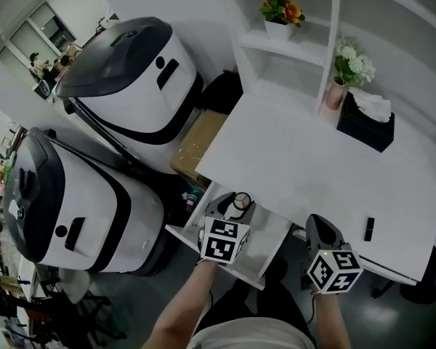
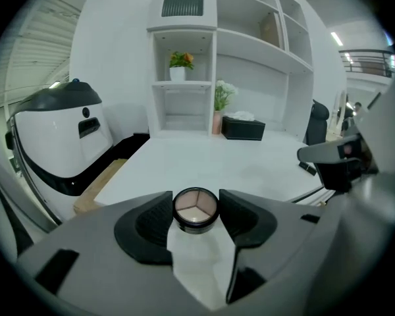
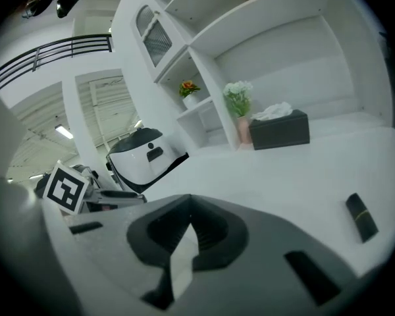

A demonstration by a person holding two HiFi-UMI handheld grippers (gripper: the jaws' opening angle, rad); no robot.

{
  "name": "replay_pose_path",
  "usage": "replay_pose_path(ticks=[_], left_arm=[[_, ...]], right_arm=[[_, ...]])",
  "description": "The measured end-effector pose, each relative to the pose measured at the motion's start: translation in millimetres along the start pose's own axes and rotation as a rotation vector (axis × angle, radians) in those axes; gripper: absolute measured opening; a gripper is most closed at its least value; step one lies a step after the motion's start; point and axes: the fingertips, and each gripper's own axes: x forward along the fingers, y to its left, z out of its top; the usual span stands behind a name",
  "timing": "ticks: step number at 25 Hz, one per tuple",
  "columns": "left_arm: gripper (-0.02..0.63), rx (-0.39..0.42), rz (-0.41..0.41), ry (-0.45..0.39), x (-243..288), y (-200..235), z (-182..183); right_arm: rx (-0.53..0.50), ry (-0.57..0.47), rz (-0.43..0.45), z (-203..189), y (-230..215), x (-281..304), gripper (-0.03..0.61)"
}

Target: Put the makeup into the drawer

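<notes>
Grey left claw (image 2: 196, 207) clamps one round compact (image 2: 196, 209) (right claw (image 3: 189, 217) closed, empty).

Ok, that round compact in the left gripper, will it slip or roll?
Probably stiff: the compact keeps its round shape between the pads of the left gripper. Its curved rim meets each pad only narrowly, so it may twist or slip. Set down on edge it would likely roll; laid flat, it should sit still.
</notes>
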Motion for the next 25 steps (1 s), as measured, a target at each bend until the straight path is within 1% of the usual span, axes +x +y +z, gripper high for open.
replay_pose_path(ticks=[5,10,15,18,22,25], left_arm=[[0.222,-0.036,0.029,0.057,-13,17,-33],[0.222,-0.045,0.023,0.121,-6,20,-67],[0.222,-0.025,-0.018,0.177,12,13,-87],[0.222,-0.015,-0.044,0.212,26,9,-93],[0.222,0.002,-0.075,0.267,49,3,-104],[0.222,0.025,-0.083,0.309,66,-1,-114]], right_arm=[[-0.029,0.033,0.054,-6,24,15,0.002],[-0.038,0.052,0.059,-14,30,19,0.003],[-0.023,0.055,0.022,-20,22,15,0.002],[-0.009,0.05,-0.007,-21,15,9,0.002],[0.014,0.04,-0.062,-23,-2,-2,0.003],[0.034,0.032,-0.104,-24,-14,-9,0.003]])
